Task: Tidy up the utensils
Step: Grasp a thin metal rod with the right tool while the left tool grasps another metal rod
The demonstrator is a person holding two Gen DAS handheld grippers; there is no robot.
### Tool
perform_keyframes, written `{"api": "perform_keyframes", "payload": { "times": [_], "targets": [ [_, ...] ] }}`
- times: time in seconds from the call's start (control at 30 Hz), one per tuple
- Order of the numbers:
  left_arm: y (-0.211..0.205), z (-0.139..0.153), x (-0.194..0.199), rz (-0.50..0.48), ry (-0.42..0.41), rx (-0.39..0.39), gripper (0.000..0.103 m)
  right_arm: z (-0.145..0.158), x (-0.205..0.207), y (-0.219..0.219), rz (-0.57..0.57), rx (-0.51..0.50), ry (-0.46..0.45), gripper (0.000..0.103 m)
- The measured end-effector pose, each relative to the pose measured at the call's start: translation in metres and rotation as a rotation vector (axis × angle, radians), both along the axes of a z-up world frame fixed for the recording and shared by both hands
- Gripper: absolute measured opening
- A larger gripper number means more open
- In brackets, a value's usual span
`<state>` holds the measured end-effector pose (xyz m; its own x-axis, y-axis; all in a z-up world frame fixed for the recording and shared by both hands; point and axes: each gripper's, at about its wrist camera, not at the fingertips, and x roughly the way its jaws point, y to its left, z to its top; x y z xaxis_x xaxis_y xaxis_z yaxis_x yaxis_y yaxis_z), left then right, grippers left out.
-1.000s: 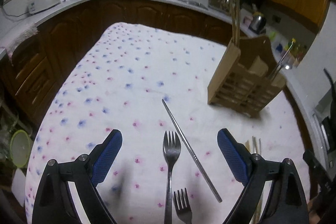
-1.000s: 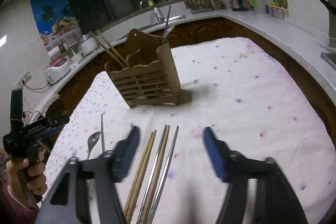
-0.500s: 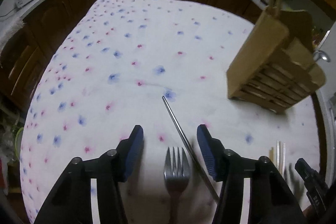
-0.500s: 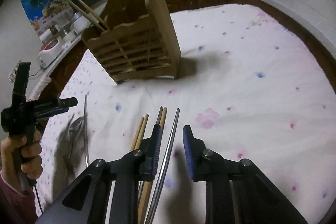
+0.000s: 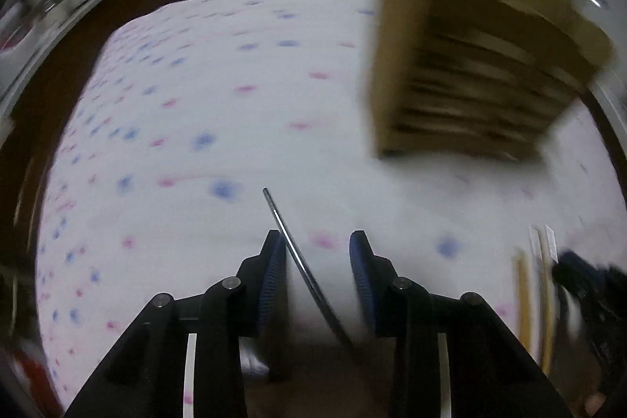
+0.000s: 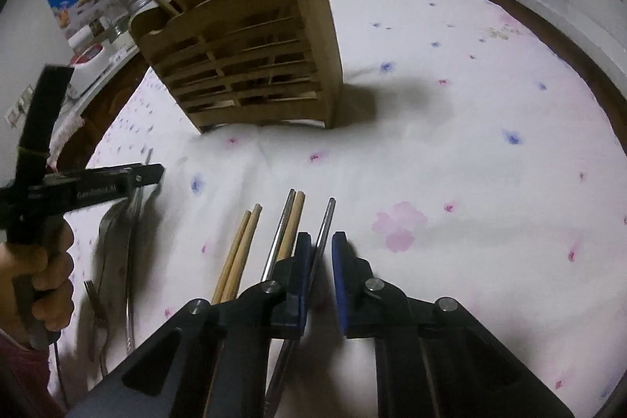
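- The left gripper (image 5: 317, 241) is pointed down at a white cloth (image 5: 196, 214) printed with small blue and pink flowers.
- A thin metal chopstick (image 5: 298, 261) is seen lying slantwise between its blue pads, the far tip reaching out past the fingertips and the near end running back under the right-hand finger.
- The chopstick is touched by, or lies just beside, the tip of the left-hand pad (image 5: 272, 269); a clear gap is left to the other pad. The jaws are closing and the chopstick is not yet clamped.
- A wooden utensil holder (image 5: 470, 65) is seen, blurred, beyond and to the right of this gripper.
- The right gripper (image 6: 321, 239) is lowered over a row of chopsticks on the same cloth.
- A single metal chopstick (image 6: 327, 222) is caught between its blue pads near the tips, its far end sticking out ahead; the jaws are closing and only a narrow slit is left, with the stick against the left-hand pad.
- A mixed metal-and-wood pair (image 6: 288, 218) lies just left of the gripper, partly under its left finger, and two wooden chopsticks (image 6: 241, 249) lie further left.
- The slatted holder (image 6: 250, 53) stands upright well beyond, with wooden chopsticks in its left compartment.
- At the left edge, a hand (image 6: 47, 281) is seen holding the other gripper above a spoon (image 6: 111, 226) and a fork (image 6: 94, 296).
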<state>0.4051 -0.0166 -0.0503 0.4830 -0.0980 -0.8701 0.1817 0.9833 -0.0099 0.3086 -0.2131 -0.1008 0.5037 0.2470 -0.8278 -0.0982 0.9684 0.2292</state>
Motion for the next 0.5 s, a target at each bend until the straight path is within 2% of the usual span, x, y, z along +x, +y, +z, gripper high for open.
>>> {"api": "perform_keyframes", "payload": {
  "times": [0.07, 0.13, 0.3, 0.5],
  "targets": [
    [-0.016, -0.002, -0.008, -0.073, 0.006, 0.004, 0.033, 0.001, -0.002, -0.002, 0.006, -0.006, 0.004, 0.008],
    [-0.021, -0.004, -0.013, -0.096, 0.015, -0.013, 0.033, 0.001, -0.003, -0.003, 0.002, 0.002, 0.009, 0.008],
    [-0.014, -0.008, -0.017, -0.032, 0.003, -0.017, 0.033, 0.0, -0.004, 0.002, -0.023, -0.003, 0.001, 0.01],
    [-0.022, -0.013, -0.015, -0.012, -0.011, -0.006, 0.031, -0.001, 0.001, 0.01, -0.007, -0.046, -0.019, 0.01]
  ]
}}
